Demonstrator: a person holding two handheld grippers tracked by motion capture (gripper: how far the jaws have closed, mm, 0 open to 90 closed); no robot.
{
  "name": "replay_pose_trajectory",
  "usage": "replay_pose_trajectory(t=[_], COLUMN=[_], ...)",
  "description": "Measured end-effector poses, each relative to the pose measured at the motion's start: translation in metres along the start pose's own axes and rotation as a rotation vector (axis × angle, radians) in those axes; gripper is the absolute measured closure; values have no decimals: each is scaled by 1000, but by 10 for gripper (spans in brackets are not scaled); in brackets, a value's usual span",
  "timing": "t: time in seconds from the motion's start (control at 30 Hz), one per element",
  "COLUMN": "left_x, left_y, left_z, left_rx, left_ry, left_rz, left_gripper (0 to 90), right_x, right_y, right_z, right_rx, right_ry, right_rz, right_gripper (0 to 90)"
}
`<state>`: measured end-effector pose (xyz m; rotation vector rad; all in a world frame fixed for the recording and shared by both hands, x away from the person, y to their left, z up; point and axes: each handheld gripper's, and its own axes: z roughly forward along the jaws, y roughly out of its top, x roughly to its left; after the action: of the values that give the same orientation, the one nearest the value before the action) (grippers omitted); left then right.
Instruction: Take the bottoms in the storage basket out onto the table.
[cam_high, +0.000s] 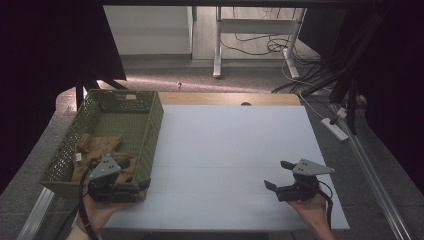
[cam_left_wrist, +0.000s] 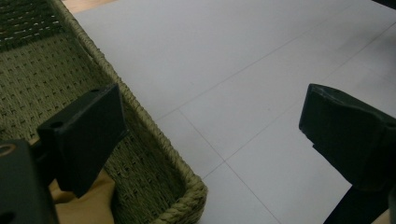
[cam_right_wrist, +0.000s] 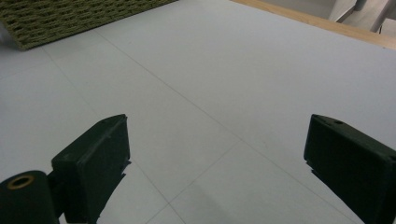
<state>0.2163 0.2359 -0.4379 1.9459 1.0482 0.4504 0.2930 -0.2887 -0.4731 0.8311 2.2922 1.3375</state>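
Tan cloth (cam_high: 100, 150) lies crumpled in the near half of the green woven basket (cam_high: 150, 125), just under and beside my left gripper (cam_high: 131, 176); in the left gripper view a fold of it (cam_left_wrist: 88, 205) shows below my left jaw. That gripper hangs over the basket's near corner, jaws spread wide with nothing between them: one jaw above the basket's inside, the other out over the white table (cam_high: 225, 150), the rim (cam_left_wrist: 154, 135) running between them. My left hand (cam_high: 97, 212) holds it low and roughly level. My right gripper (cam_high: 279, 174) sits well apart over bare table, jaws also wide and empty, pointing toward the basket, held from beneath by my right hand (cam_high: 312, 210).
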Motion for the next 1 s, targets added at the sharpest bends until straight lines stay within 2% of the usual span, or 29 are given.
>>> replay_pose_trajectory(t=[0.2, 0.4, 0.63, 0.73, 0.87, 1.0], left_x=[0, 0, 1, -1, 1, 4], left_y=[0, 4, 10, 16, 20, 21], left_z=[-5, -7, -3, -6, -8, -10], left_rx=[-18, -26, 4, 19, 25, 28], left_ry=[0, -3, -6, 12, 34, 38], left_rz=[3, -3, -11, 13, 9, 9], left_gripper=[70, 70, 70, 70, 70, 70], right_x=[5, 5, 4, 4, 4, 3], right_y=[3, 3, 3, 3, 3, 3], right_z=[-2, 2, 2, 2, 2, 3], right_rx=[-10, 4, -11, -13, -10, -6], right_ry=[-7, 0, 6, 9, 9, 10], right_rz=[-7, -15, -1, -4, 0, -4], right_gripper=[72, 72, 72, 72, 72, 72])
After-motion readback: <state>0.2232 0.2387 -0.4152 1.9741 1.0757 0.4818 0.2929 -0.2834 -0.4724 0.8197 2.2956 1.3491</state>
